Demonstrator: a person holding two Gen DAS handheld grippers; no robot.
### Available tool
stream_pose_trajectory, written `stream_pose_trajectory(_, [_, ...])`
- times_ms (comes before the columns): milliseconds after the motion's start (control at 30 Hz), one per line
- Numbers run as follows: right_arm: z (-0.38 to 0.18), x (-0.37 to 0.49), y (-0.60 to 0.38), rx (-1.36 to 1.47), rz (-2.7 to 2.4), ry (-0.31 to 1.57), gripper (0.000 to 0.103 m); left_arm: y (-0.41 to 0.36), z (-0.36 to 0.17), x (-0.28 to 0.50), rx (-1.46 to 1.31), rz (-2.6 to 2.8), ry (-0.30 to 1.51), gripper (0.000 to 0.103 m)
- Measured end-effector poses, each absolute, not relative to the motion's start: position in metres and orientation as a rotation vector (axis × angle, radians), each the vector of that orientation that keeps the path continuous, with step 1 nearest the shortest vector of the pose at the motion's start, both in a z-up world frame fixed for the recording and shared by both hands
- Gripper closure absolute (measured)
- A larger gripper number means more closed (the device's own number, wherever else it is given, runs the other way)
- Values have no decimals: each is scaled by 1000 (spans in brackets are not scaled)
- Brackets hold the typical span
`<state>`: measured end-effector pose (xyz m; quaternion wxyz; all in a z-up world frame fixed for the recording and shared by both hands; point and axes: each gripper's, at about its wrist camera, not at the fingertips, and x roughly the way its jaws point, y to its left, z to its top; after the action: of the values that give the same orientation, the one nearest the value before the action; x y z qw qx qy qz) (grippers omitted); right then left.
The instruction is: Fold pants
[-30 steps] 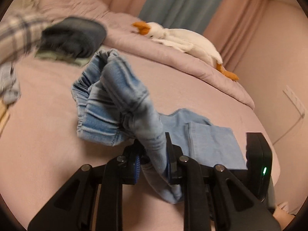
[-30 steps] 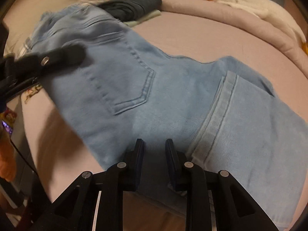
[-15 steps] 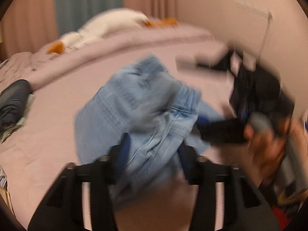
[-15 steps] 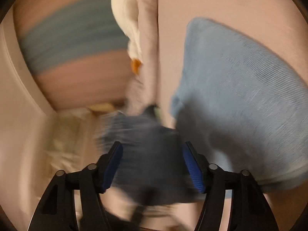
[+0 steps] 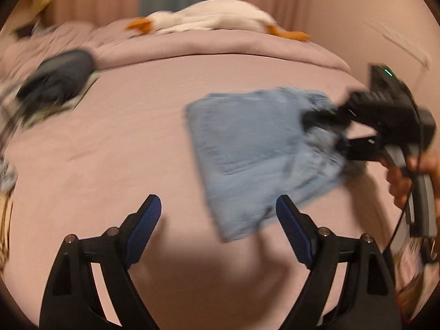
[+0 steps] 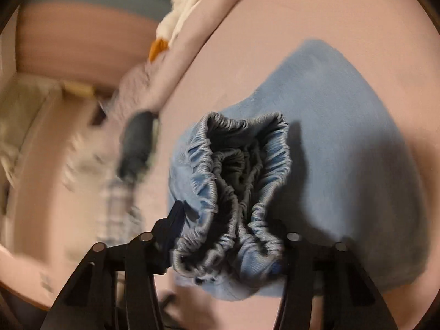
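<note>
Light blue denim pants [image 5: 247, 148] lie folded on the pink bed [image 5: 123, 148], right of centre in the left wrist view. My left gripper [image 5: 217, 200] hovers above the bed with its jaws opening wide. The pants' near corner shows between its fingers [image 5: 143, 220], untouched. At the pants' right edge my right gripper [image 5: 327, 132] holds the gathered part. In the right wrist view the bunched elastic waistband [image 6: 233, 192] fills the gap of my right gripper [image 6: 231, 220], whose jaws are closing on it. Fabric hides its right pad.
A dark folded garment [image 5: 60, 79] lies at the bed's far left, with plaid cloth [image 6: 121, 200] beside it. A white goose plush [image 5: 214, 19] rests on the raised quilt at the back. A hand [image 5: 398, 181] grips the right tool near the wall.
My left gripper let go of the pants leg and opened wide. The pants dropped into a folded stack. My right gripper rolled round and now has the waistband between its fingers.
</note>
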<state>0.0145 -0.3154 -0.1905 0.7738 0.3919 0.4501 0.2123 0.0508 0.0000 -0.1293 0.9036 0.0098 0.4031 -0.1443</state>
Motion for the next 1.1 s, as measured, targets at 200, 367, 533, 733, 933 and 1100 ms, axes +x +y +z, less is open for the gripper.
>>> stream_pose_trajectory(200, [-151, 11, -359, 781, 393, 862, 65, 30, -127, 57, -101, -250, 846, 17])
stream_pose_trajectory(367, [-171, 22, -373, 743, 305, 932, 65, 24, -130, 68, -136, -261, 876, 17])
stream_pose_trajectory(533, [-202, 23, -374, 722, 242, 938, 66, 14, -133, 85, -198, -295, 923, 17])
stream_pose_trajectory(733, [-166, 13, -373, 557, 155, 932, 50, 2, -123, 109, -213, -342, 919, 17])
stream_pose_trajectory(933, [-112, 11, -341, 268, 143, 761, 50, -48, -114, 149, -156, -406, 909, 28])
stream_pose_trajectory(1100, [-129, 36, -318, 141, 218, 788, 68, -81, -128, 202, -145, -418, 979, 50])
